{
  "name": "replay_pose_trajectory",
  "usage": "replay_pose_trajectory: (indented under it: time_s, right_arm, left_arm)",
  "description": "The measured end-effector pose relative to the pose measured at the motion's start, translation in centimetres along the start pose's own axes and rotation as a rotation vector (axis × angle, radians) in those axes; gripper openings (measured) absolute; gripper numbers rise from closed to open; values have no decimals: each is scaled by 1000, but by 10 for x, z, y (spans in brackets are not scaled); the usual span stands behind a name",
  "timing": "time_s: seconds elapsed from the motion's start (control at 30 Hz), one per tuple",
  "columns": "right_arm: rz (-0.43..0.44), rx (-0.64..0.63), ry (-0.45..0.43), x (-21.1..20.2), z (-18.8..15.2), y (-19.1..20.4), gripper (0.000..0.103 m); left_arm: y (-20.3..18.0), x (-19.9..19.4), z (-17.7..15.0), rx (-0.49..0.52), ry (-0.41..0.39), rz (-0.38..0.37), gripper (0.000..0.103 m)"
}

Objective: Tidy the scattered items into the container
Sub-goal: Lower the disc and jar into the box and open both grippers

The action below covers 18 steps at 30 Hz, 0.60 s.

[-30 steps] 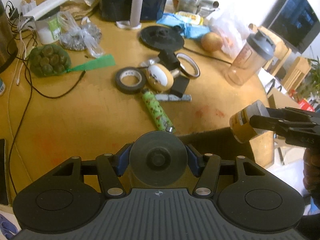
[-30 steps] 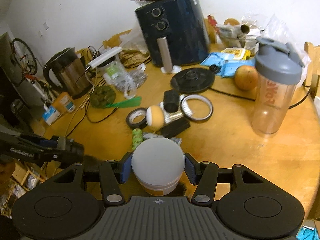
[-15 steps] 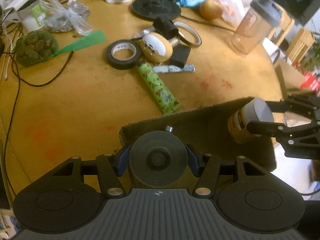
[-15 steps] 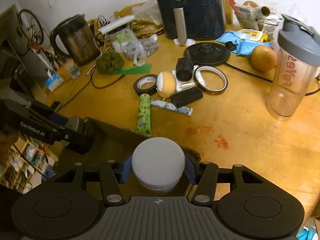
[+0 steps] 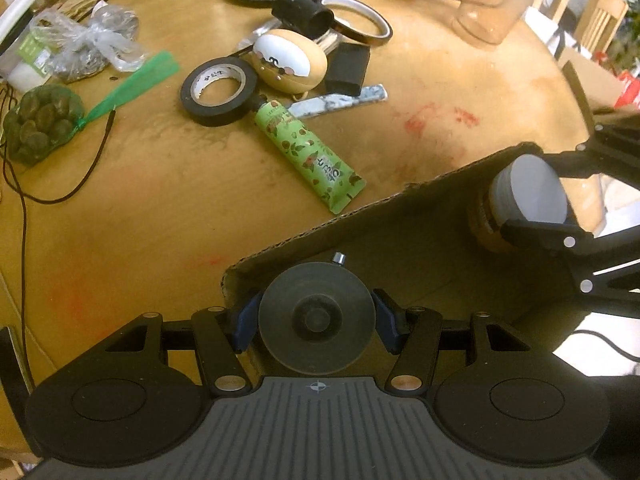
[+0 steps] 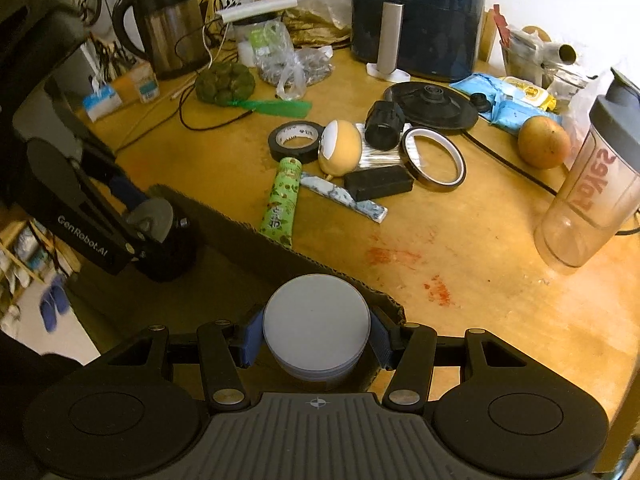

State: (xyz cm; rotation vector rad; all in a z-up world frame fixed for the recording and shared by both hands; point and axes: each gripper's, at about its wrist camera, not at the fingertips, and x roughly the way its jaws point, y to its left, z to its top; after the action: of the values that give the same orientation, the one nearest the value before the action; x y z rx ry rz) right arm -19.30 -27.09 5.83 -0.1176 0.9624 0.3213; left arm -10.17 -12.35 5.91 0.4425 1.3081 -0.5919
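Note:
My left gripper (image 5: 316,322) is shut on a dark round-capped object (image 5: 317,328) and holds it over a cardboard box (image 5: 400,248) at the table's near edge. My right gripper (image 6: 316,340) is shut on a jar with a white lid (image 6: 316,326), also inside the box (image 6: 224,240). The jar shows in the left wrist view (image 5: 524,200), and the left gripper shows in the right wrist view (image 6: 156,232). Scattered on the table are a green tube (image 5: 308,152), black tape roll (image 5: 218,90), egg-shaped toy (image 5: 288,62), black block (image 5: 350,68) and amber tape ring (image 6: 434,158).
Farther back stand a shaker bottle (image 6: 596,192), an orange (image 6: 544,142), a kettle (image 6: 168,24), an air fryer (image 6: 416,16), a net of green balls (image 6: 224,82), plastic bags and cables. A patterned strip (image 5: 340,100) lies beside the tube.
Both grippers have drawn back and lowered with their objects, from above the table edge into the cardboard box. The table items have not moved.

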Motion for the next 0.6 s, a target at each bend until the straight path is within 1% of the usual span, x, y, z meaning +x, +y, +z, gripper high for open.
replay_pose_trajectory:
  time_s: [0.3, 0.37, 0.4, 0.43, 0.6]
  right_arm:
    - [-32, -50, 30, 7, -2, 7, 57]
    - [-35, -54, 16, 4, -2, 8, 57]
    - [-37, -52, 10, 3, -1, 8, 60]
    - [-33, -49, 7, 2, 0, 7, 67]
    - [1, -32, -14, -5, 3, 6, 83]
  left_arm:
    - [-7, 1, 2, 39, 16, 50, 58]
    - [-7, 0, 2, 34, 17, 49, 57]
    - [-6, -1, 2, 30, 14, 51, 58]
    - [-6, -2, 2, 28, 12, 51, 58]
    - [-5, -7, 3, 13, 5, 53, 58]
